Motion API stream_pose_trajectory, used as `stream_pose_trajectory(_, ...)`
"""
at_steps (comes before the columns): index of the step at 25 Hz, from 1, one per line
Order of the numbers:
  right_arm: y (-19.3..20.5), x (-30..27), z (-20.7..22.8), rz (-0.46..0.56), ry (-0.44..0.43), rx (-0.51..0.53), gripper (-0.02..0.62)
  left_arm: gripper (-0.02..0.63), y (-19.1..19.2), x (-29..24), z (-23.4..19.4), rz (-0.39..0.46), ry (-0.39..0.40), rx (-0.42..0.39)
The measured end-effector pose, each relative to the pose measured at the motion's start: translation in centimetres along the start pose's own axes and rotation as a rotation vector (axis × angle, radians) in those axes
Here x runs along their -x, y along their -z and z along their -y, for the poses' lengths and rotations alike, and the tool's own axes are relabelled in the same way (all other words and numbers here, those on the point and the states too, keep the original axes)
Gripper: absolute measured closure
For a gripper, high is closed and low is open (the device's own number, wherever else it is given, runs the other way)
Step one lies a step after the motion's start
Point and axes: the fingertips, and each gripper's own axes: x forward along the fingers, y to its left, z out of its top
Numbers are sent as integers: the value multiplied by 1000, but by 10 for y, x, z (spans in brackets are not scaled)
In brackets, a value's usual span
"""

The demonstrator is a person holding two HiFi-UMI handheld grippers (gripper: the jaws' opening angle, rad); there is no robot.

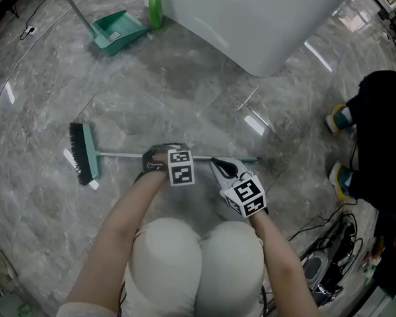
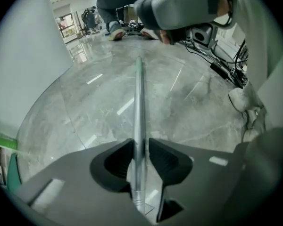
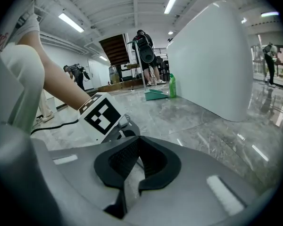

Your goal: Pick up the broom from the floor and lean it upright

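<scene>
head view: the broom (image 1: 119, 154) lies flat on the floor (image 1: 185, 91), head to the left; lifting and leaning remain. left gripper view: my left gripper (image 2: 139, 147) straddles the handle (image 2: 139, 93), jaws apart. right gripper view: my right gripper (image 3: 134, 142) is closed, empty.

Broom handle (image 1: 122, 154) mid-section hidden under left gripper (image 1: 153, 160), right gripper (image 1: 222, 168); dustpan pole (image 1: 76, 6) cut off upper left.

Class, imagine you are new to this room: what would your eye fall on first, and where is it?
A green-headed broom lies flat on the grey floor, mid-frame, with the left tongs straddling its metal handle. Beyond it stand a large white curved body, a green dustpan and a green bottle.
</scene>
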Motion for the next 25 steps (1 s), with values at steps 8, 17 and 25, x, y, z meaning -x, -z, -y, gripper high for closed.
stream_pose_trajectory(8,-2,8,6,11,31,-5,592,524,-1,-2,1,-67,109,-19)
stream_pose_trajectory(17,-32,21,-8,37,-2,116,592,531,-12,33,-6,101,-12,8)
stream_pose_trajectory(25,-98,40,-19,154,-27,201,592,531,-19,118,-36,263,-205,47)
